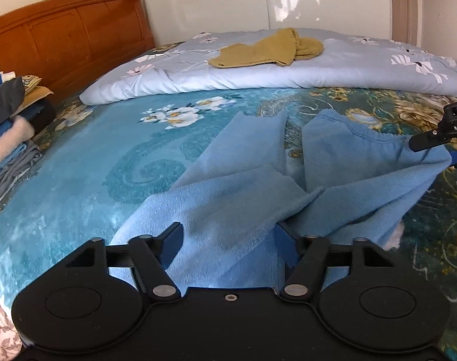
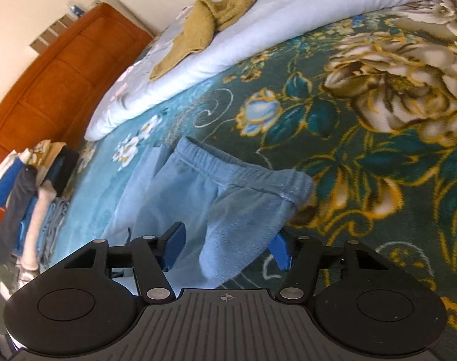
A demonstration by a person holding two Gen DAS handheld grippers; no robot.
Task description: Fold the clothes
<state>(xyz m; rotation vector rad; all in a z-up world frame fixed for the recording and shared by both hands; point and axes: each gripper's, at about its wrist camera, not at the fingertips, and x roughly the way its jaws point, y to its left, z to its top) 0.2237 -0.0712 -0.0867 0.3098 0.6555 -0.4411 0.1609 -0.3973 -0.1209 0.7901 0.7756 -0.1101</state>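
I have a hand-held gripper in each hand, and both are on the blue pants (image 1: 343, 162) — soft, fuzzy ones lying on the bed (image 1: 87, 156). My left hand-held gripper (image 1: 228, 240) sits at the bottom middle of its view. Its fingers are apart with a thick bunch of blue cloth between them, but I cannot tell if they pinch it. My right hand-held gripper (image 2: 228, 248) looks the same in its view: cloth fills the gap, with the stretchy waistband just above. In the left view it pokes in at the right edge, right at the waistband. A yellow top (image 1: 264, 49) lies on the pale quilt (image 1: 258, 75) at the top. Folded clothes (image 1: 8, 138) are stacked at the left edge.
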